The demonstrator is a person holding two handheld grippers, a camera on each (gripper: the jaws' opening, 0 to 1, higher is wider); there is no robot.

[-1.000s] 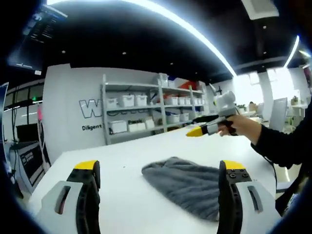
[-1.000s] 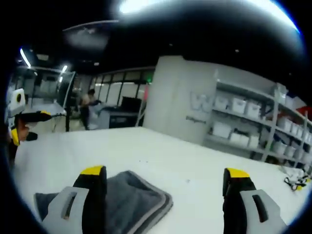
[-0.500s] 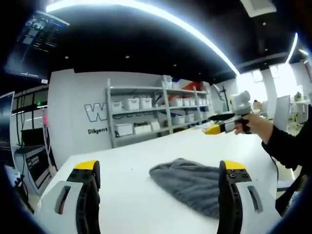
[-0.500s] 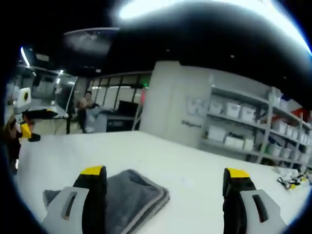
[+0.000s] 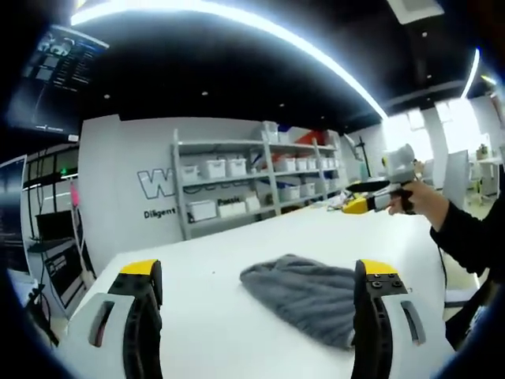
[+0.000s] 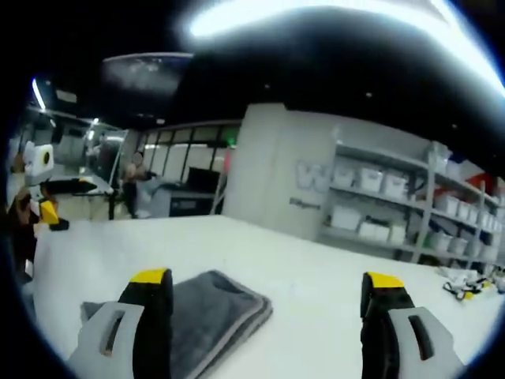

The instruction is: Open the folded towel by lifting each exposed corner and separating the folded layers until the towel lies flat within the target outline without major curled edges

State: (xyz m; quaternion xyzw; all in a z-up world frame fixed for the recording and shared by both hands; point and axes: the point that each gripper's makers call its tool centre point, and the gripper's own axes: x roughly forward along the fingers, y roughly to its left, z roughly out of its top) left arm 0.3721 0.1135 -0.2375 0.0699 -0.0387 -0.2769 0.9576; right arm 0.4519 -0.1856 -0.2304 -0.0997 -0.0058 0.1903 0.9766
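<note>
Room: workshop with grey metal shelving of white bins behind a long white bench.
Left gripper view: left tongs released, jaws wide, raised over the bench; folded grey fleecy towel lies ahead toward the right jaw; right tongs held aloft in a hand, state unclear here.
Right gripper view: right tongs released, clear of the cloth; towel behind the left jaw, stacked layer edges facing right.
Step advice: descend onto the top layer's corner alone, pinch shallow, lift and peel across.
</note>
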